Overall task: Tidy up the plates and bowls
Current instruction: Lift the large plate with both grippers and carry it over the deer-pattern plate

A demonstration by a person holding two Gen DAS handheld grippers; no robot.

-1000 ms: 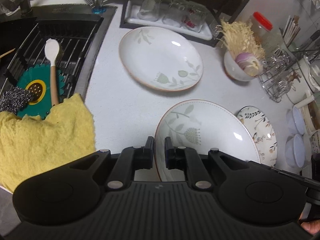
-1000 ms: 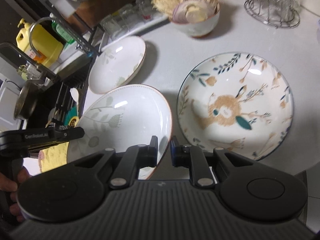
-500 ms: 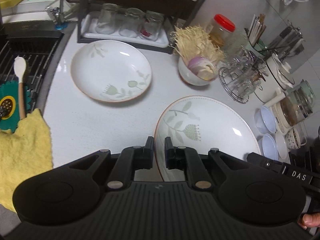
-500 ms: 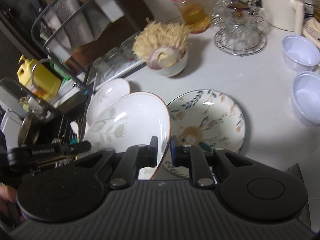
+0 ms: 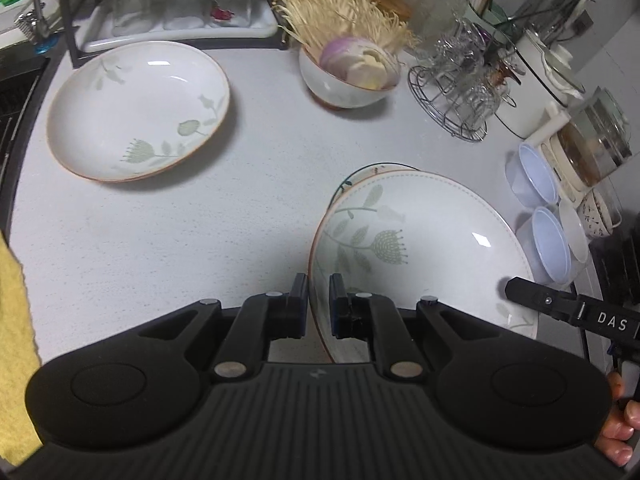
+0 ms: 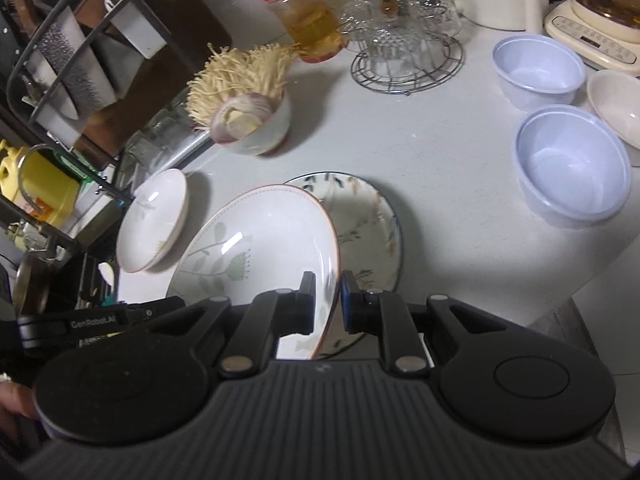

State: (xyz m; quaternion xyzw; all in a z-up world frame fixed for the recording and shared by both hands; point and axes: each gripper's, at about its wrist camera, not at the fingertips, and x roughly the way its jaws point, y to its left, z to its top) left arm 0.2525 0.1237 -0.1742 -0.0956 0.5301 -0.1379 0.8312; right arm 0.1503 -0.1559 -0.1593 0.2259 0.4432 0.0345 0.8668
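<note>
Two grippers carry a leaf-print plate over a patterned one

At bottom centre the left gripper and right gripper each clamp opposite rims of the leaf-print plate, which hangs over the patterned plate mid-frame. Best lowered level, both sides together, centred before letting go. Further off at upper left lies a matching plate on the counter.

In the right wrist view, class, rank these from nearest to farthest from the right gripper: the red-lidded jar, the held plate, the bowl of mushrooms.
1. The held plate, clamped at its rim in the right gripper.
2. The bowl of mushrooms, up and to the left.
3. The red-lidded jar, at the back by the glasses.
</note>
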